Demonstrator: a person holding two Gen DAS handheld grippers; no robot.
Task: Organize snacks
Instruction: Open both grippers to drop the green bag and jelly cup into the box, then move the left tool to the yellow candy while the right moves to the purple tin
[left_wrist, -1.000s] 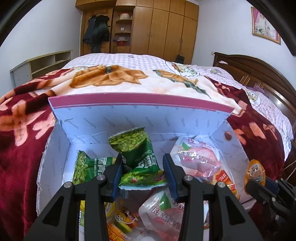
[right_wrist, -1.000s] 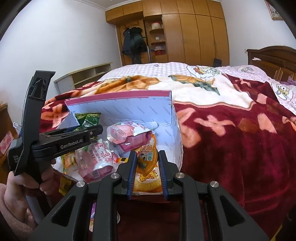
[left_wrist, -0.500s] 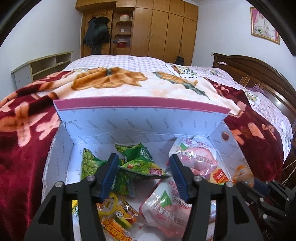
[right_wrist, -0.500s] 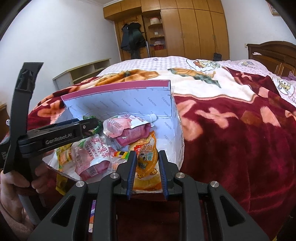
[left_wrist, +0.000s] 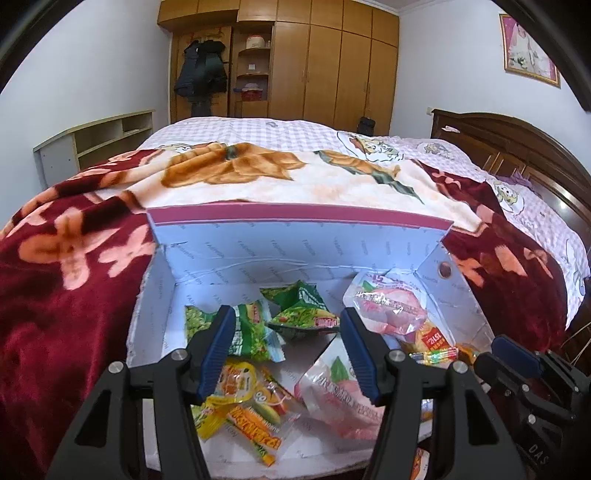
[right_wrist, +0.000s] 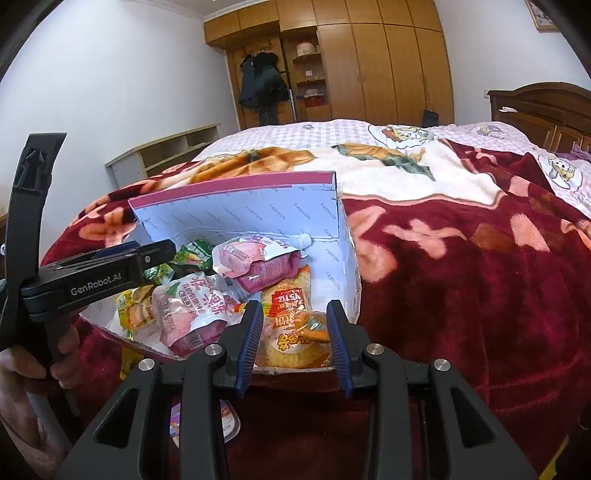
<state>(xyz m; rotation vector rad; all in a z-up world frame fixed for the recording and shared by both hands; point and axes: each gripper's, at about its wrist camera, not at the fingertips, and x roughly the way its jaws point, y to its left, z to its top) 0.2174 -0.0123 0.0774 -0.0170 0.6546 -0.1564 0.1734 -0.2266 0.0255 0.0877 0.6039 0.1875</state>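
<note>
Crinkly foil snack packets (left_wrist: 301, 317), creased cardboard box (left_wrist: 295, 243)

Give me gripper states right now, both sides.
Left gripper: open, nothing held, above the green packets in the box.
Right gripper: jaws opening, letting go of the orange snack packet.

The left tool (left_wrist: 284, 343) hides part of the snacks (left_wrist: 255, 406); a purple packet (right_wrist: 201, 424) shows only between the right tool's arms.
</note>
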